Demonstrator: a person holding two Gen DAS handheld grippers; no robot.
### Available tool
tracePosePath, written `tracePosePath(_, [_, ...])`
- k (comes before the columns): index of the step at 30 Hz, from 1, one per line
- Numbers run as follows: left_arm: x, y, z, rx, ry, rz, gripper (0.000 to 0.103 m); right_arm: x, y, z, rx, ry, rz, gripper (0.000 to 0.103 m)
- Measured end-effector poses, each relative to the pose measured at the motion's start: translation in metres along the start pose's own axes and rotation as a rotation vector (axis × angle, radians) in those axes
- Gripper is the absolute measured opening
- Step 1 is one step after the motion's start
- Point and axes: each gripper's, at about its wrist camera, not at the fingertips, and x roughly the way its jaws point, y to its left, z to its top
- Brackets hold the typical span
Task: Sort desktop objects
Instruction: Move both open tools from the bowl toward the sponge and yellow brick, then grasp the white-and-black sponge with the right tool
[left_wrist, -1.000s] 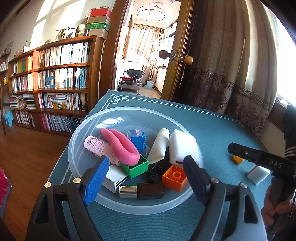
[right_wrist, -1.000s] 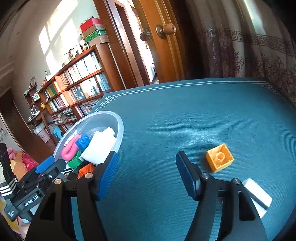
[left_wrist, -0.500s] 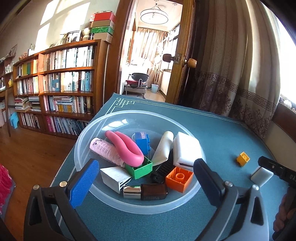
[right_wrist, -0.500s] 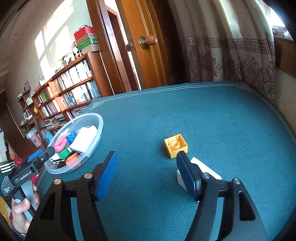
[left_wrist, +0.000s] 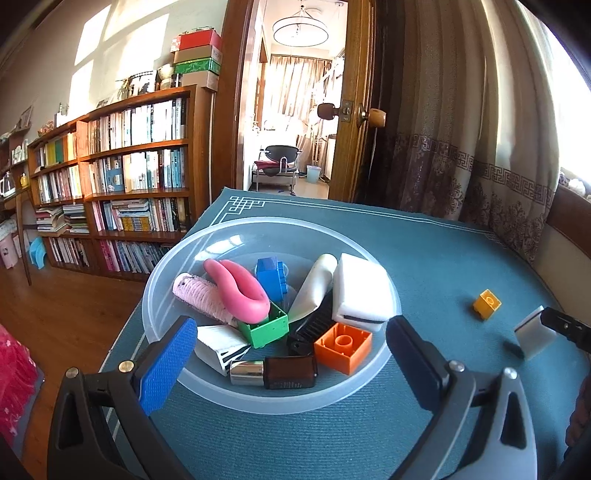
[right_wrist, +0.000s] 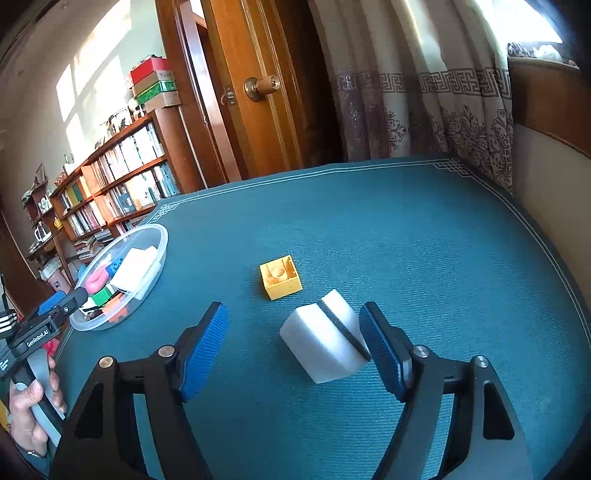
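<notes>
Hovering right claw (right_wrist: 293, 350) spread wide, white sponge (right_wrist: 325, 339) hugging 1 pad; risking nudging it aside, closing off-centre. Left claw (left_wrist: 291, 365) gaping, empty.

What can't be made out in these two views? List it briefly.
- Black ridged item in the bowl, left wrist view: mostly buried under the white sponge and orange brick; identity unclear.
- Right gripper, left wrist view: cut off by the frame edge.
- Bowl contents, right wrist view: too small and overlapped to count.
- Book titles: too small.
</notes>
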Motion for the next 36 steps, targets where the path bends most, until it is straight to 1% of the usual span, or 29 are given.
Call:
tracePosePath(6, [-0.001, -0.011, 0.000, 0.022, 0.011, -0.003, 0.103, 0.001, -0.012, -0.004, -0.017, 0.033, 0.008, 0.078])
tracePosePath(12, [-0.008, -0.028, 0.000, 0.063, 0.014, -0.018, 0.103, 0.001, -0.024, -0.007, -0.032, 0.050, -0.007, 0.078])
tracePosePath(16, [-0.015, -0.045, 0.002, 0.096, 0.007, -0.040, 0.103, 0.003, -0.034, -0.010, -0.038, 0.066, -0.035, 0.078])
tracePosePath(22, [-0.019, -0.078, 0.007, 0.133, 0.013, -0.102, 0.103, 0.007, -0.051, -0.013, 0.013, 0.098, -0.049, 0.078])
tracePosePath(28, [-0.005, -0.113, 0.014, 0.184, 0.032, -0.124, 0.103, 0.011, -0.058, -0.015, 0.032, 0.116, -0.020, 0.078])
tracePosePath(33, [0.014, -0.143, 0.017, 0.202, 0.073, -0.170, 0.103, 0.015, -0.059, -0.018, 0.043, 0.131, -0.012, 0.078])
tracePosePath(35, [0.023, -0.156, 0.017, 0.218, 0.092, -0.181, 0.103, 0.015, -0.061, -0.019, 0.056, 0.128, -0.002, 0.076])
tracePosePath(36, [0.028, -0.162, 0.017, 0.223, 0.104, -0.184, 0.103, 0.014, -0.062, -0.018, 0.060, 0.126, 0.007, 0.073])
